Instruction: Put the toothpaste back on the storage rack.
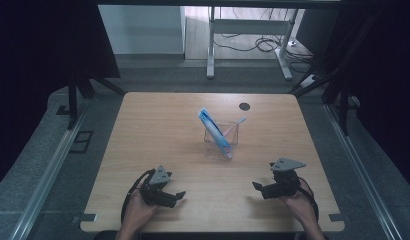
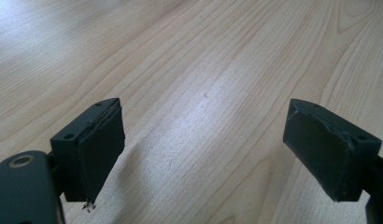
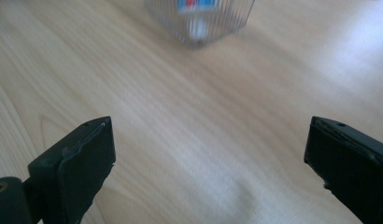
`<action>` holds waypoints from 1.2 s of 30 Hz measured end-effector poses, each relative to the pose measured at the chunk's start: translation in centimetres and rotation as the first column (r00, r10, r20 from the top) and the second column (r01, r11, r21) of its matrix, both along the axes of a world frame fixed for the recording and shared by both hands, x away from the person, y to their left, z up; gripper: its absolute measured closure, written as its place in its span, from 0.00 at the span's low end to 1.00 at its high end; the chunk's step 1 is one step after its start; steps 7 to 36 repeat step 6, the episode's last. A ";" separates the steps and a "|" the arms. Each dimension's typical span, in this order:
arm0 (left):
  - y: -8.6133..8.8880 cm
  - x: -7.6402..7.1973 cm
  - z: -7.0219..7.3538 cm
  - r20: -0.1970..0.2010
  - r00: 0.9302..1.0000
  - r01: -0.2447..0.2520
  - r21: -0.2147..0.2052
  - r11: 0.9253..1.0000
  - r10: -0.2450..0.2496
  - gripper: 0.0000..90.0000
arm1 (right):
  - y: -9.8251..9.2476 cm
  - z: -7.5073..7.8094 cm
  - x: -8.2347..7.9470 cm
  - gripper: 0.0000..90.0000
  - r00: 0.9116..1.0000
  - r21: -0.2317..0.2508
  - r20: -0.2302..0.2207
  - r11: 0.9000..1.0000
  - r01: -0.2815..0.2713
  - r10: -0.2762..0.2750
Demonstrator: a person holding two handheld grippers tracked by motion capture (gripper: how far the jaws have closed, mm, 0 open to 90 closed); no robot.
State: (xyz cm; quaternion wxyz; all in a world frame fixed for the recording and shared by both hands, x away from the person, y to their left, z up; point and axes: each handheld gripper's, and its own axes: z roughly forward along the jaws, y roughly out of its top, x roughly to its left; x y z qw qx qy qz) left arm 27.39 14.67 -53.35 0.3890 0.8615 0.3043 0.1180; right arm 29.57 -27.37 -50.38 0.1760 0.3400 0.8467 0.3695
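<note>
Ahead of right gripper point(image 1: 256, 187): clear holder point(image 1: 222, 137).

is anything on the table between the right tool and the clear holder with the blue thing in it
Nothing visible: bare wooden table lies between the right tool and the clear holder. The right gripper view shows open tabletop up to the holder's base.

Right claw point(image 3: 210, 163) jaws wide apart over wooden table point(image 3: 189, 116), clear ribbed holder point(image 3: 199, 21) ahead, blurred

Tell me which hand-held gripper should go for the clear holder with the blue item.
Right, probably. The right hand-held gripper is open and its own view already faces the clear holder; the left hand-held gripper, also open, faces bare table.
</note>
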 end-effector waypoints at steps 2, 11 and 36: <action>0.1 0.0 0.0 0.003 1.000 -0.010 0.010 1.000 0.010 0.14 | -0.1 -0.8 -0.1 0.02 1.000 -0.026 -0.015 1.000 0.000 0.000; 0.2 0.2 0.0 -0.002 1.000 -0.024 0.011 1.000 0.024 0.14 | -0.4 -1.6 -0.2 0.01 0.999 -0.050 -0.049 0.999 0.001 -0.004; 0.2 0.2 0.0 -0.002 1.000 -0.024 0.011 1.000 0.024 0.14 | -0.4 -1.6 -0.2 0.01 0.999 -0.050 -0.049 0.999 0.001 -0.004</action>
